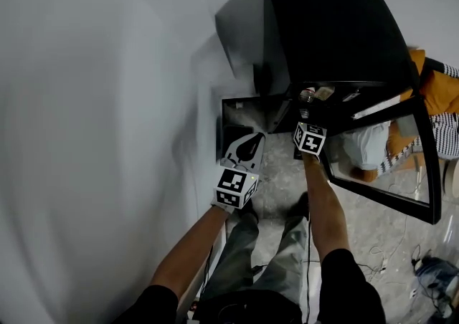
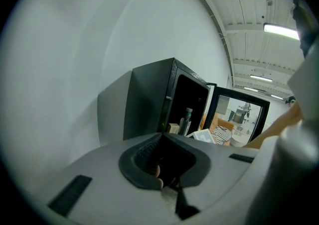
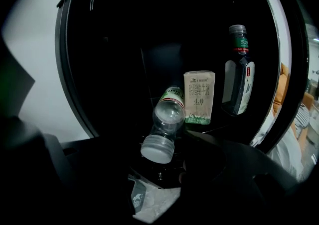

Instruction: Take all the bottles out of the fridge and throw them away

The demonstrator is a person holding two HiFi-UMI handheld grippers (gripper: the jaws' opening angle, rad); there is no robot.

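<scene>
Black fridge (image 1: 323,29) has its door (image 1: 380,165) swung open. Right gripper (image 1: 306,111) is at the opening, jaws spread wide and gripping nothing. Left gripper (image 1: 249,145) is pinched closed and empty. Inside, a clear bottle (image 3: 164,124) lies on its side, cap toward the right jaws, and a dark bottle (image 3: 238,77) stands upright beside a carton (image 3: 199,97).

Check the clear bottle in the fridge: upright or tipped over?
Tipped over. In the right gripper view the clear bottle lies on its side, cap toward the camera, while the carton and dark bottle stand upright.

Carton (image 3: 199,97) front: "4.0"; other print illegible.
</scene>
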